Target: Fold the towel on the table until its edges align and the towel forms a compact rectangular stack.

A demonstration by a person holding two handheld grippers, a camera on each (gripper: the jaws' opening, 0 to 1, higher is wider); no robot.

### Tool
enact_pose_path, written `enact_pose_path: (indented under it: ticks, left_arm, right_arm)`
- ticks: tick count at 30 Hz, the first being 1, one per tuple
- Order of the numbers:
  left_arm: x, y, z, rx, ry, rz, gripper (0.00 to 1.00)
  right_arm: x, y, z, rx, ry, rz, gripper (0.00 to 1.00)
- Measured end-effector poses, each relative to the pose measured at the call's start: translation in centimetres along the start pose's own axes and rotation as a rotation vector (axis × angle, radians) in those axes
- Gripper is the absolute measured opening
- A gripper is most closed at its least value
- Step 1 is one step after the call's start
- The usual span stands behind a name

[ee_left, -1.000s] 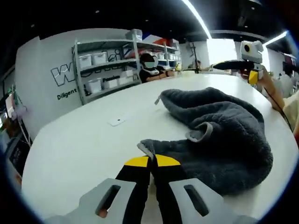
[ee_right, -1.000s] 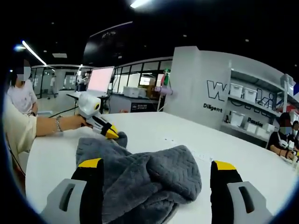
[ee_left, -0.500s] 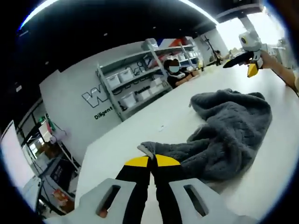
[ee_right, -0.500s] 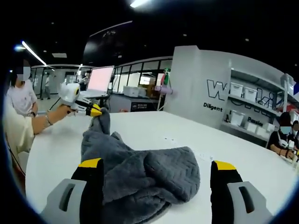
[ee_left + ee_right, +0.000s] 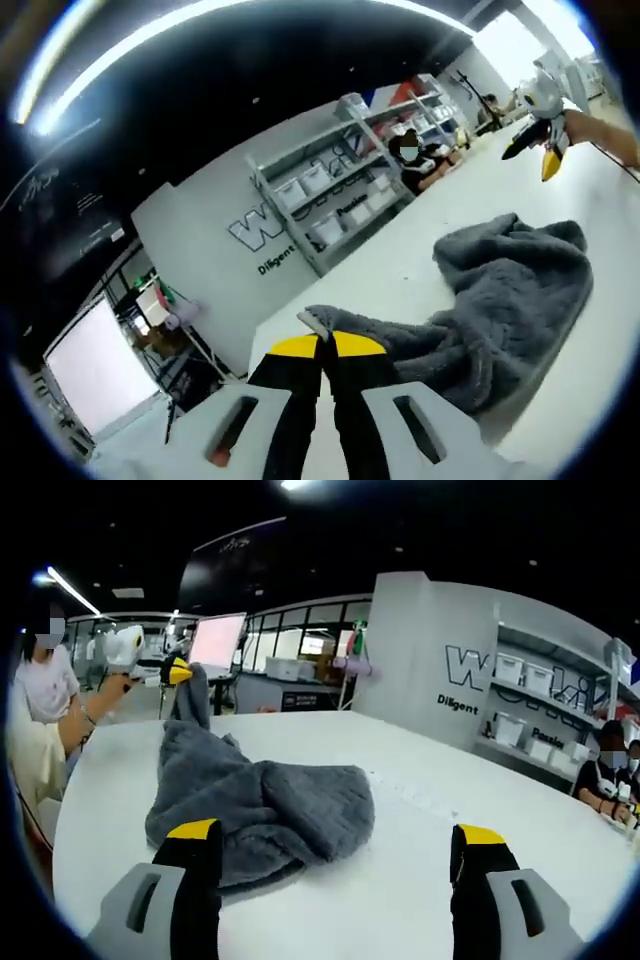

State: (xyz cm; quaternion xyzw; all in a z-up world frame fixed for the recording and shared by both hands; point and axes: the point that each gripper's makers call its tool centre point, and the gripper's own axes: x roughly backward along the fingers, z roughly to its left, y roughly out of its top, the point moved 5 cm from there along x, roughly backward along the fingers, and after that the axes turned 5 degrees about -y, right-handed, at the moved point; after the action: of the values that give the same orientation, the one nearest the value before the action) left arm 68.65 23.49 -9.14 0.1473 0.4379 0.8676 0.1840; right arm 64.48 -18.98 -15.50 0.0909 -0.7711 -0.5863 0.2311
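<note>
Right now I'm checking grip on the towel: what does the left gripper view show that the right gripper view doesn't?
Left gripper view: its own jaws closed on a corner of the grey towel, and the right gripper off the cloth, above the table.

Right gripper view: the left gripper lifting that corner above the white table, its own jaws wide apart and empty.

Both: the crumpled towel, the table, the lettered wall and shelves.

shelving with white bins (image 5: 340, 180); wall lettering (image 5: 478, 670) | monitor (image 5: 216, 640); seated person (image 5: 605, 770)
</note>
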Motion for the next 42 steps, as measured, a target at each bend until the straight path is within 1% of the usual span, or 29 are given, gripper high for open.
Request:
enact_pose_path:
  ticks: [4, 9, 11, 13, 14, 17, 19, 22, 25, 28, 30, 32, 34, 36, 39, 41, 42]
  left_arm:
    - [0.0, 1.9, 1.2, -0.026, 0.033, -0.034, 0.02]
    - [-0.2, 4.9, 2.3, -0.055, 0.053, -0.081, 0.02]
    - [-0.2, 6.5, 2.8, -0.067, 0.060, -0.107, 0.02]
    - [-0.1, 7.7, 3.2, -0.075, 0.069, -0.122, 0.02]
    - [0.0, 8.5, 3.6, -0.078, 0.072, -0.133, 0.02]
    - [0.3, 10.0, 4.4, -0.074, 0.082, -0.158, 0.02]
    - [0.8, 11.3, 5.4, -0.090, 0.110, -0.179, 0.02]
    - [1.6, 12.5, 6.4, -0.136, 0.149, -0.180, 0.02]
    - [2.6, 13.3, 7.3, -0.152, 0.168, -0.179, 0.02]
    - [3.7, 13.5, 8.4, -0.129, 0.184, -0.190, 0.02]
    - [4.7, 13.1, 9.0, -0.120, 0.209, -0.188, 0.02]
    - [5.8, 12.5, 9.6, -0.115, 0.238, -0.181, 0.02]
    - [6.6, 12.0, 10.1, -0.110, 0.255, -0.169, 0.02]
    - [7.8, 11.1, 10.7, -0.090, 0.272, -0.155, 0.02]
    - [8.9, 9.1, 10.1, -0.030, 0.253, -0.125, 0.02]
    - [9.4, 8.0, 9.4, -0.019, 0.242, -0.102, 0.02]
    - [9.7, 7.1, 8.7, -0.014, 0.230, -0.080, 0.02]
  right_arm:
    - [0.1, 0.0, 0.1, 0.002, 0.003, -0.002, 0.97]
    - [0.1, -0.3, -0.1, -0.004, 0.001, 0.002, 0.97]
    - [0.0, -0.5, -0.2, -0.007, 0.002, 0.008, 0.97]
    - [-0.1, -0.6, -0.2, -0.006, 0.001, 0.013, 0.97]
    - [-0.1, -0.6, -0.2, -0.006, 0.002, 0.015, 0.97]
    - [-0.2, -0.7, -0.1, -0.005, 0.005, 0.019, 0.97]
    - [-0.3, -0.8, 0.0, -0.002, 0.007, 0.022, 0.97]
    - [-0.3, -0.8, 0.1, -0.001, 0.007, 0.024, 0.97]
    - [-0.2, -0.8, 0.1, -0.002, 0.007, 0.023, 0.97]
    - [-0.3, -0.8, 0.2, 0.000, 0.008, 0.026, 0.97]
    - [-0.3, -0.9, 0.3, 0.001, 0.010, 0.028, 0.97]
    - [-0.3, -0.9, 0.3, 0.003, 0.011, 0.031, 0.97]
    - [-0.4, -0.9, 0.3, 0.004, 0.011, 0.033, 0.97]
    - [-0.4, -0.9, 0.3, 0.004, 0.011, 0.033, 0.97]
    - [-0.6, -1.0, 0.2, 0.007, 0.012, 0.038, 0.97]
    - [-0.8, -1.1, 0.1, 0.008, 0.014, 0.042, 0.97]
    - [-0.9, -1.1, 0.1, 0.008, 0.015, 0.044, 0.97]
